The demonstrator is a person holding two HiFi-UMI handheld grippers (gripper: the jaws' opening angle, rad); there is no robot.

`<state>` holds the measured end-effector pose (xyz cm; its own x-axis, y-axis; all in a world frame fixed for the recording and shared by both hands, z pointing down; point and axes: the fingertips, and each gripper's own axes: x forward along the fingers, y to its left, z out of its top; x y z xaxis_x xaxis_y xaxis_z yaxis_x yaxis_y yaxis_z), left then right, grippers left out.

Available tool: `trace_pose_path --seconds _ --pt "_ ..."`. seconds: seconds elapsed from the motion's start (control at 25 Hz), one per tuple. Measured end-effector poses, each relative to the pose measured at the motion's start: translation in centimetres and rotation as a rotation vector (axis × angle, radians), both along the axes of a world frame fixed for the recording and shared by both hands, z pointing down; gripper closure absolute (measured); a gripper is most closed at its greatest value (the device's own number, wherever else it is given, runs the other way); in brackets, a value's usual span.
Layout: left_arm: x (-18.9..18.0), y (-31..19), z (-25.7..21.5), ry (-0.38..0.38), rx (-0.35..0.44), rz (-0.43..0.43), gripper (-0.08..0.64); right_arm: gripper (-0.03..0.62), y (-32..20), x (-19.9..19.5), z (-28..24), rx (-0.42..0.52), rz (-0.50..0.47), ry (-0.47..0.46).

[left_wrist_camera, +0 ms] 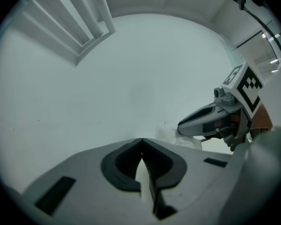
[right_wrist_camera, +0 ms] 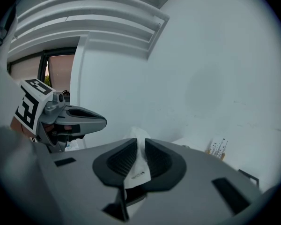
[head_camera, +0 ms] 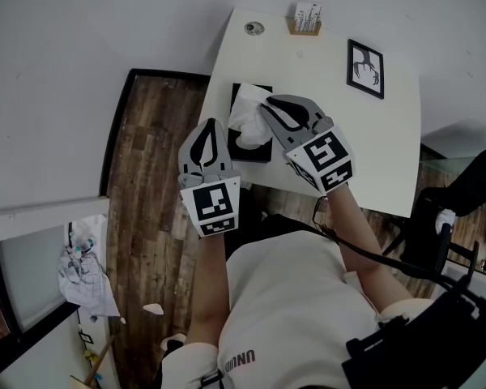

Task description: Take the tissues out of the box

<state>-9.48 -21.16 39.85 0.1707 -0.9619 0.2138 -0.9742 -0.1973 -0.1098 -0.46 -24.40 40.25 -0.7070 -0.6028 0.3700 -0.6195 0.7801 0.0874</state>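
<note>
A black tissue box [head_camera: 257, 151] lies near the left edge of the white table [head_camera: 389, 152]. A white tissue [head_camera: 249, 118] rises out of its top. My right gripper [head_camera: 265, 109] is shut on that tissue's upper edge. In the right gripper view the tissue [right_wrist_camera: 136, 165] runs up between the dark pads [right_wrist_camera: 157, 159] of the right gripper [right_wrist_camera: 140, 144]. My left gripper [head_camera: 209, 126] hangs just left of the box, apart from it. Its jaws meet at the tips in the left gripper view [left_wrist_camera: 141, 142], with nothing held. From there the right gripper [left_wrist_camera: 203, 121] and a bit of tissue [left_wrist_camera: 180, 138] show.
On the table stand a framed deer picture [head_camera: 365, 68], a small card holder [head_camera: 306, 19] at the far edge and a round metal piece [head_camera: 254, 28]. Wooden floor [head_camera: 154, 217] lies left of the table, with a crumpled cloth [head_camera: 85, 270]. A dark chair [head_camera: 458, 201] is at right.
</note>
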Motion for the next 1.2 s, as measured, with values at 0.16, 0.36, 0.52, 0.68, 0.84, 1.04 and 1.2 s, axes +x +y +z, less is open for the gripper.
trace_pose_path --seconds 0.16,0.36,0.52,0.68,0.84,1.04,1.2 --pt "0.0 -0.1 -0.6 0.005 0.011 0.002 0.548 0.525 0.0 0.1 -0.5 0.012 0.004 -0.002" --pt "0.0 -0.1 -1.1 0.006 0.024 0.002 0.548 0.526 -0.1 0.3 -1.0 0.031 0.011 -0.005" --pt "0.0 -0.1 -1.2 0.003 0.03 0.002 0.548 0.528 -0.1 0.3 -1.5 0.044 0.018 -0.014" --pt "0.1 -0.1 -1.2 0.001 0.03 0.003 0.548 0.528 -0.3 0.5 -1.5 0.047 0.023 -0.01" --pt "0.0 -0.1 -1.1 -0.003 0.029 0.004 0.548 0.528 -0.3 0.5 -1.3 0.047 0.024 -0.009" --pt "-0.2 -0.1 -0.9 -0.006 0.025 -0.001 0.548 0.528 -0.2 0.6 -1.2 0.045 0.026 -0.004" --pt "-0.1 -0.1 -0.9 -0.005 0.025 0.0 0.548 0.528 -0.2 0.4 -1.3 0.042 0.023 -0.011"
